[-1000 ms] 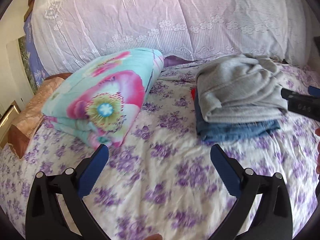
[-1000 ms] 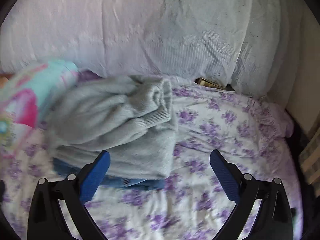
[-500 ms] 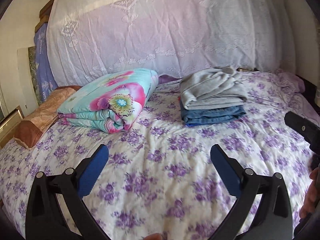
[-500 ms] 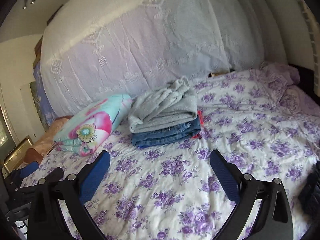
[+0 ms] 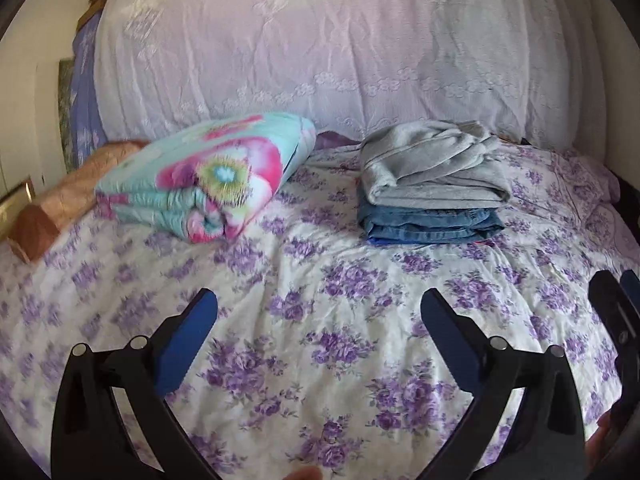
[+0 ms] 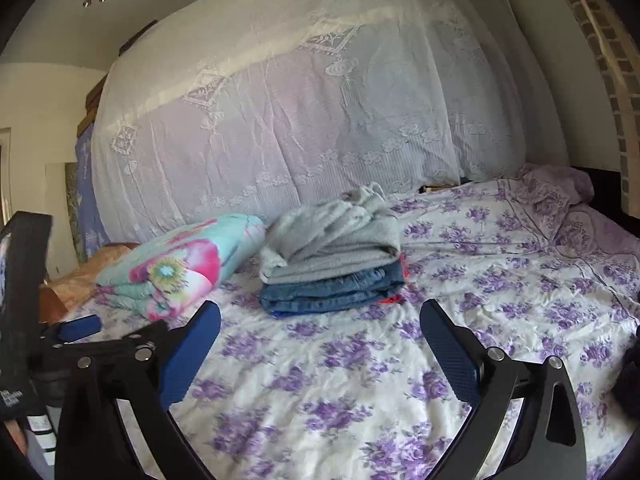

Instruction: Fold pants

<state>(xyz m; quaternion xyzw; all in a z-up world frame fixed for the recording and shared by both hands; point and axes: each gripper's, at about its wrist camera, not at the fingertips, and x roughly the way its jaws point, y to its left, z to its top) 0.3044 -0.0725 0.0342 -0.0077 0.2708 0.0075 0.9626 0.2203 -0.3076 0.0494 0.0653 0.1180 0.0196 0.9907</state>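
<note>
Left wrist view shows the folded grey pants (image 5: 434, 170) at about 1 o'clock from the gripper, lying on top of folded blue jeans (image 5: 430, 226) near the far side of the bed (image 5: 320, 340). From the right wrist camera the same stack sits at about 12 o'clock, grey pants (image 6: 332, 236) over jeans (image 6: 332, 290), with a sliver of something red (image 6: 390, 300) showing at the stack's lower right edge. Just beside the stack, at its 9 o'clock, lies a folded floral blanket (image 5: 208, 184) in turquoise and pink, and beyond that a brownish pillow (image 5: 64, 196). A white lace cover (image 5: 340, 48) drapes over a tall pile behind everything. The purple-flowered bedsheet is bare near the camera. The left gripper (image 5: 319, 308) hovers over this sheet with its blue-padded jaws spread wide, holding nothing. The right gripper (image 6: 320, 320) is likewise spread wide and empty, well apart from the stack.
</note>
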